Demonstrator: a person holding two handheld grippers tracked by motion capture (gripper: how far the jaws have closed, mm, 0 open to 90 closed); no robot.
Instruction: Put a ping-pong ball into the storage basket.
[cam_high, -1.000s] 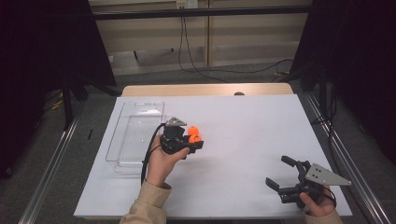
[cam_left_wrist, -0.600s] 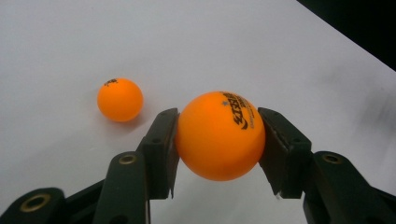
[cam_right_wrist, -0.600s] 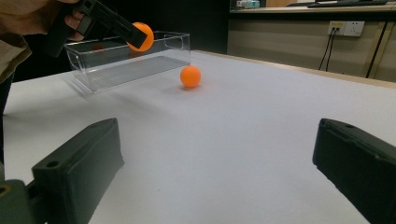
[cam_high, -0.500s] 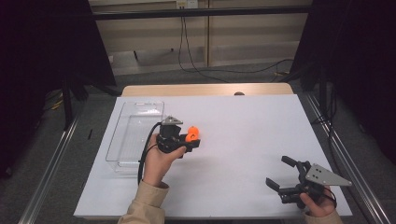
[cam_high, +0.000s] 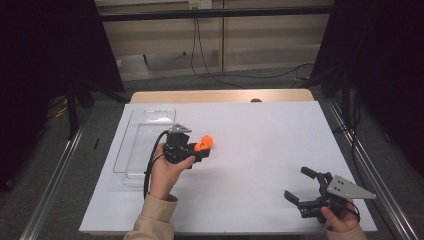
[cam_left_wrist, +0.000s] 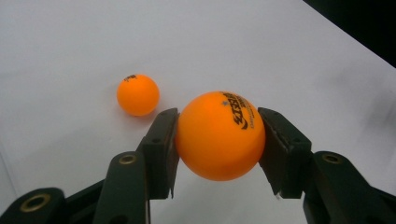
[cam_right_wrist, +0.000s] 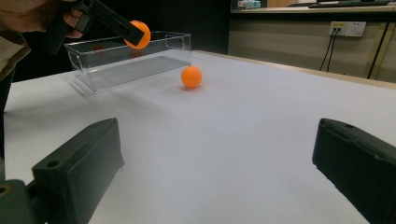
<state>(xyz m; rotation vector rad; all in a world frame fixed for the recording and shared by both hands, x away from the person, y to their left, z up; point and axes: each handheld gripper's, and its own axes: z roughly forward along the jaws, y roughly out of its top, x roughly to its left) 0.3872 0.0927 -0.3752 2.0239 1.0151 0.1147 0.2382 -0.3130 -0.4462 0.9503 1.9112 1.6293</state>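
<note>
Between the left tool's (cam_left_wrist: 219, 135) clenched jaws, an orange ball (cam_left_wrist: 219, 135), clear of the white table (cam_left_wrist: 280, 56).

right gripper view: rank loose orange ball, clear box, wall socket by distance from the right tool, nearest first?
1. Loose orange ball: on the white table, mid-distance, ahead of the right tool.
2. Clear box: behind the ball, toward the left.
3. Wall socket: far wall, upper right.
</note>
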